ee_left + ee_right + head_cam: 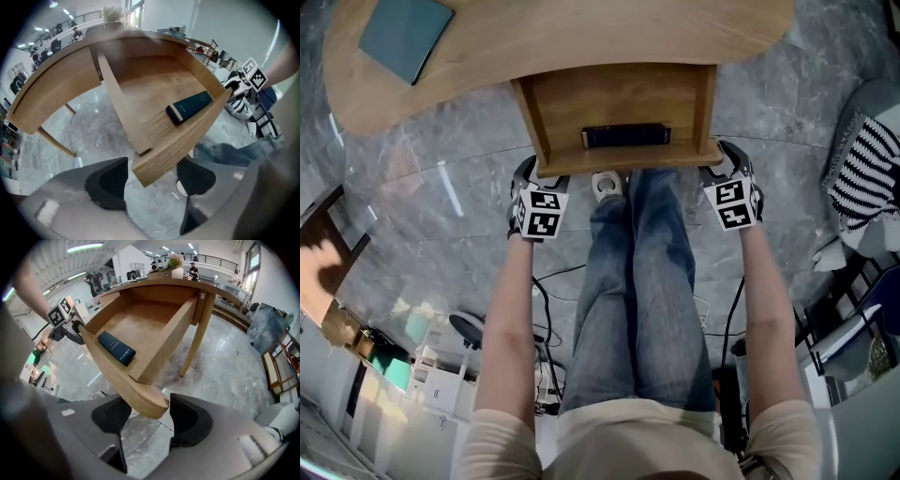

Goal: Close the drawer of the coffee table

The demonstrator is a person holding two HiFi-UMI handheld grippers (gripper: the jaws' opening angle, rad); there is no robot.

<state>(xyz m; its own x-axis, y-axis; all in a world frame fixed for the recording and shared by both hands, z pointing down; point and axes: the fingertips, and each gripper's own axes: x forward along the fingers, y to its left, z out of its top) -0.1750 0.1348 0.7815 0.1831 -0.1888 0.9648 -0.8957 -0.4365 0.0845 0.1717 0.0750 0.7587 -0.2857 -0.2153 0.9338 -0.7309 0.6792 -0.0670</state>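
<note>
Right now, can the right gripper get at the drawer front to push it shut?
Probably yes: the right gripper has open jaws astride one end of the drawer front; nothing blocks it.

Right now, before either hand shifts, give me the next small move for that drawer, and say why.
Likely close both jaws on the front of the light wooden drawer, ready to push it in. It stands pulled out of the wooden coffee table, a dark blue flat box inside, and the left gripper and right gripper each straddle a front corner with jaws open.
</note>
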